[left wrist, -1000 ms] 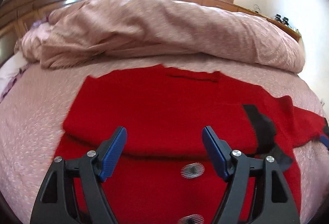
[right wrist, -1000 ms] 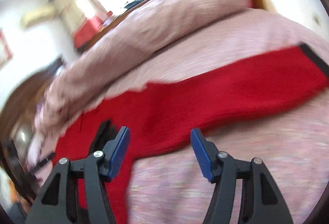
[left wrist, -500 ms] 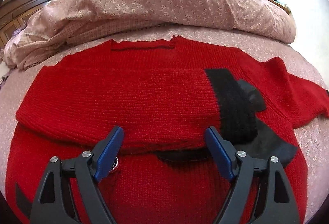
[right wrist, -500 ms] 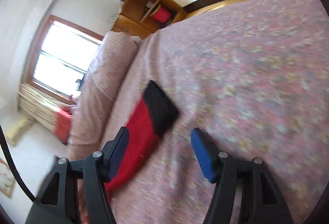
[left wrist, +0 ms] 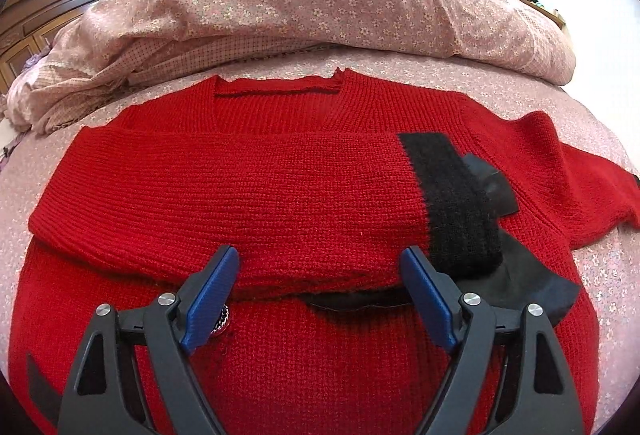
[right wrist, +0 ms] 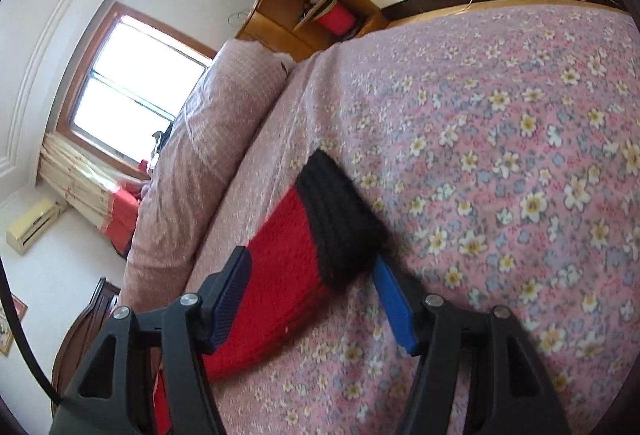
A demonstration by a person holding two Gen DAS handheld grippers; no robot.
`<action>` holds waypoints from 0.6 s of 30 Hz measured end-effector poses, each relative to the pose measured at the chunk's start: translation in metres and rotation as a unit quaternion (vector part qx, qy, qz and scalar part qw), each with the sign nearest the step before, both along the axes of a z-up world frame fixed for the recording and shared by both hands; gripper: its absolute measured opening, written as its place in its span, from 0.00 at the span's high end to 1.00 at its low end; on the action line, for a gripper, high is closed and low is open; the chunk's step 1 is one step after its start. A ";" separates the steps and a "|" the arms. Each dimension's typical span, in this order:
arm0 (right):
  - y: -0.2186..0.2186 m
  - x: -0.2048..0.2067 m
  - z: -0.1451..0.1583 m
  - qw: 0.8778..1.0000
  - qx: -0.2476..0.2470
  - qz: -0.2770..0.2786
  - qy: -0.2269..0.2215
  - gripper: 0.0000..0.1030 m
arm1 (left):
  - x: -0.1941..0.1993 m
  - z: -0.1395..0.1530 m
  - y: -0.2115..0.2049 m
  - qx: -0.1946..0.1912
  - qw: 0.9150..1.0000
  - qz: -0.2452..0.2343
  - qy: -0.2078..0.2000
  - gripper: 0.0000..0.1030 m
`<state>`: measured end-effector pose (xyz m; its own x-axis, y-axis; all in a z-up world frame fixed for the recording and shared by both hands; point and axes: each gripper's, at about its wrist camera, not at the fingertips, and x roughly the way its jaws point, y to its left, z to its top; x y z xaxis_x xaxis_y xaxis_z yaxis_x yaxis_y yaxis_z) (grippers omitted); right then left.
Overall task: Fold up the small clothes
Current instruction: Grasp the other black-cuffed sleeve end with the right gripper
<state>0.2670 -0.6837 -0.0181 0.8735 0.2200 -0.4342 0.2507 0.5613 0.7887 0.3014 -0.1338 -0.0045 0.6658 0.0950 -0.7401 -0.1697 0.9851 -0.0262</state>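
- Left fingers (left wrist: 320, 299) spread, empty, above folded sleeve (left wrist: 224, 203) of red sweater (left wrist: 320, 375) on bed (right wrist: 500, 155).
- Right fingers (right wrist: 312, 299) apart, straddling outstretched sleeve's black cuff (right wrist: 340, 211), ungripped.
- Risk: shallow pinch slipping off cuff; dragging, bunching knit.

no text, label, brand or number can be read in either view.
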 end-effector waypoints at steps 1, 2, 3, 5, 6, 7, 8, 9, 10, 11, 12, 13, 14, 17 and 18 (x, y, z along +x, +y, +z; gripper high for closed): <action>0.000 0.002 0.000 1.000 -0.003 -0.004 -0.001 0.36 | 0.000 0.000 0.000 0.000 1.000 0.000 0.000 0.23; 0.000 0.005 0.000 1.000 -0.006 -0.005 0.003 0.36 | 0.000 0.000 0.000 0.000 1.000 0.000 0.000 0.23; 0.003 0.007 0.002 1.000 -0.010 -0.005 0.012 0.36 | 0.000 0.000 0.000 0.000 1.000 0.000 0.000 0.23; 0.006 0.010 0.005 0.999 -0.008 0.003 0.040 0.36 | 0.000 0.000 0.000 0.000 1.000 0.000 0.000 0.23; 0.009 0.009 0.005 0.998 -0.001 0.007 0.054 0.36 | 0.000 0.000 0.000 0.000 1.000 0.000 0.000 0.23; 0.013 0.007 0.007 0.997 0.012 0.012 0.070 0.36 | 0.000 0.000 0.000 0.000 1.000 0.000 0.000 0.23; 0.013 0.007 0.006 0.997 0.021 0.014 0.075 0.36 | 0.000 0.000 0.000 0.000 1.000 0.000 0.000 0.23; 0.014 0.007 0.005 0.996 0.030 0.015 0.078 0.36 | 0.000 0.000 0.000 0.000 1.000 0.000 0.000 0.23; 0.013 0.008 0.003 0.996 0.032 0.011 0.080 0.36 | 0.000 0.000 0.000 -0.001 1.000 0.000 0.000 0.23; 0.012 0.010 0.000 0.996 0.035 0.009 0.076 0.36 | 0.000 0.000 0.000 0.000 1.000 0.000 0.001 0.23; 0.010 0.012 -0.001 0.997 0.037 0.005 0.066 0.36 | 0.000 0.000 0.000 0.000 1.000 0.000 0.000 0.23; 0.009 0.014 -0.002 0.998 0.038 -0.002 0.050 0.36 | 0.000 0.000 0.000 0.000 1.000 0.000 0.001 0.23; 0.009 0.016 -0.001 0.999 0.037 -0.007 0.036 0.36 | 0.000 0.000 0.000 0.000 1.000 0.000 0.001 0.23; 0.011 0.025 0.001 1.000 0.023 -0.010 -0.003 0.36 | 0.000 0.000 0.000 -0.001 1.000 0.000 0.000 0.23; 0.011 0.028 0.002 1.000 0.021 -0.006 -0.007 0.36 | 0.000 0.000 -0.001 0.000 1.000 0.000 0.000 0.23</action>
